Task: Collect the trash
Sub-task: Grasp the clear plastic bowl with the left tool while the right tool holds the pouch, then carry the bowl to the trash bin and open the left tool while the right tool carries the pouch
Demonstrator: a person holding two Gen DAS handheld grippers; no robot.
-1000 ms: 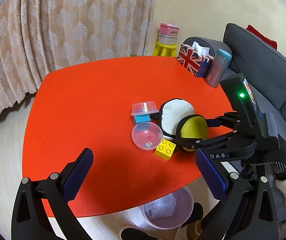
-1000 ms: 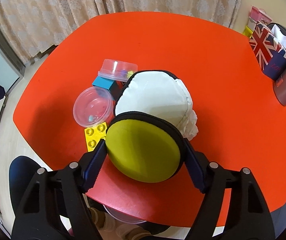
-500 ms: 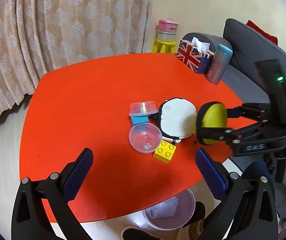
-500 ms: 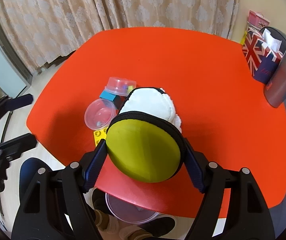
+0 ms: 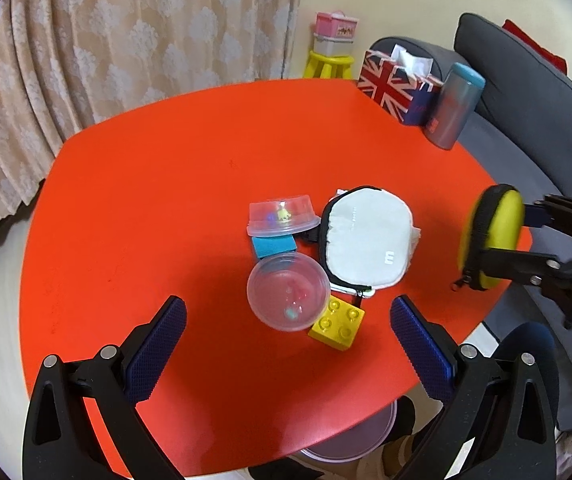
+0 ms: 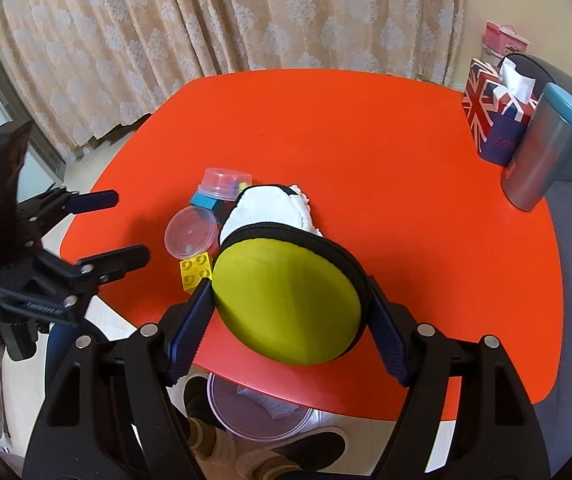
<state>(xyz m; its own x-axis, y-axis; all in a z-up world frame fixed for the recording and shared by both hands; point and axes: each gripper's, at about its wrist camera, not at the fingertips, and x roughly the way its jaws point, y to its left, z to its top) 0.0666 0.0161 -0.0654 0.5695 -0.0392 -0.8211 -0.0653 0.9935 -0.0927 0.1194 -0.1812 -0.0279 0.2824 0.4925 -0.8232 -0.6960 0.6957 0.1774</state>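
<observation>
My right gripper (image 6: 286, 320) is shut on a round yellow zip case (image 6: 287, 300) and holds it in the air above the near edge of the red table (image 6: 365, 140). The left wrist view shows the same yellow case (image 5: 491, 236) at the right, clear of the tabletop. A white pouch (image 5: 365, 240), two clear plastic capsule halves (image 5: 287, 292), a blue block (image 5: 274, 246) and a yellow toy brick (image 5: 337, 322) lie together mid-table. My left gripper (image 5: 286, 340) hangs open just short of the brick, nothing between its fingers.
A Union Jack tissue box (image 5: 397, 84) and a grey-blue flask (image 5: 453, 108) stand at the far right table edge. A clear bin (image 6: 260, 410) with crumpled paper sits on the floor under the near edge, by the person's feet. Grey sofa at right, curtain behind.
My right gripper lifted the yellow case off the table and carried it away from the pile toward the near edge. My left gripper moved closer to the capsule and brick.
</observation>
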